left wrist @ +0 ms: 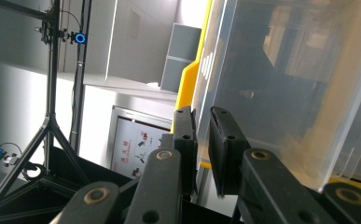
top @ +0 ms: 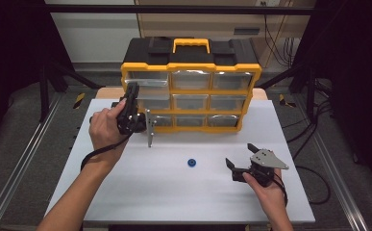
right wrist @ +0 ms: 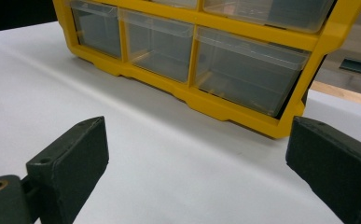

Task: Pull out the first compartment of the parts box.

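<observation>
While the left gripper (top: 131, 96) clamps its jaws on the thin clear-plastic lip of the top-left drawer (top: 147, 80) of the yellow-framed organizer (top: 191, 67), that drawer juts out. Before the organizer, the right gripper (top: 241, 156) holds its jaws wide apart over the smooth white tabletop (top: 174, 192), near a small round blue part (top: 192, 162).

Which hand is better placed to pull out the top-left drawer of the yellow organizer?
Left. The left gripper is already at the top-left drawer, its jaws closed on the drawer's clear front lip in the left gripper view. The right gripper rests open on the table, far from the organizer.
</observation>
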`<state>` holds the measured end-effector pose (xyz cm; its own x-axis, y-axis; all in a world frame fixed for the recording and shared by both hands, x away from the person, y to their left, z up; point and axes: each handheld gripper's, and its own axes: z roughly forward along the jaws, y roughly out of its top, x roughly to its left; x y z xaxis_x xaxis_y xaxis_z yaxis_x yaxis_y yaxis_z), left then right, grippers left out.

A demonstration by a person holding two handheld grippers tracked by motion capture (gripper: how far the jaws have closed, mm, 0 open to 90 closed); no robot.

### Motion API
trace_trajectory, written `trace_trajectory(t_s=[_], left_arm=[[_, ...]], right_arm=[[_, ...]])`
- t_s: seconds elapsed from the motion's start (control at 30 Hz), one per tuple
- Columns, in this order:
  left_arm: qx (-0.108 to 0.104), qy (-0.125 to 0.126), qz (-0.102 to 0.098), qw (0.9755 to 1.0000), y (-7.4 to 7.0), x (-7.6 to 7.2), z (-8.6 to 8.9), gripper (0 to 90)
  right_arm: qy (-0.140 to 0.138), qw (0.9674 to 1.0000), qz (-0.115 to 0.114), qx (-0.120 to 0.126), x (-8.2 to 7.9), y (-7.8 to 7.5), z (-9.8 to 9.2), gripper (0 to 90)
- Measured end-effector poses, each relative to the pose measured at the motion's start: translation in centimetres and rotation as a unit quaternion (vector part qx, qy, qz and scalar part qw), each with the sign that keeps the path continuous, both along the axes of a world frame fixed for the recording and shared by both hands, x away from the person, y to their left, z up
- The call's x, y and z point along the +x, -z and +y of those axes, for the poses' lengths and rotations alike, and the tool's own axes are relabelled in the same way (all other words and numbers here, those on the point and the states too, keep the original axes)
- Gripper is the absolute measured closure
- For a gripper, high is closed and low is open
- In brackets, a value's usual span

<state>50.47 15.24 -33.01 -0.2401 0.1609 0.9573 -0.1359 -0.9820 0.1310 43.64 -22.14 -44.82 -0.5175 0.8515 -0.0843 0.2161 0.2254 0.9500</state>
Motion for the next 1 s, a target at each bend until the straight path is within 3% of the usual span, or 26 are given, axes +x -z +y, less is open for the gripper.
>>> trace_trajectory(t_s=[1.0], left_arm=[[-0.006, 0.001, 0.002, 1.0000, -0.20, -0.70, -0.06, 81.0]], right_arm=[[0.000, 1.0000, 0.000, 0.000, -0.07, -0.03, 0.02, 6.5]])
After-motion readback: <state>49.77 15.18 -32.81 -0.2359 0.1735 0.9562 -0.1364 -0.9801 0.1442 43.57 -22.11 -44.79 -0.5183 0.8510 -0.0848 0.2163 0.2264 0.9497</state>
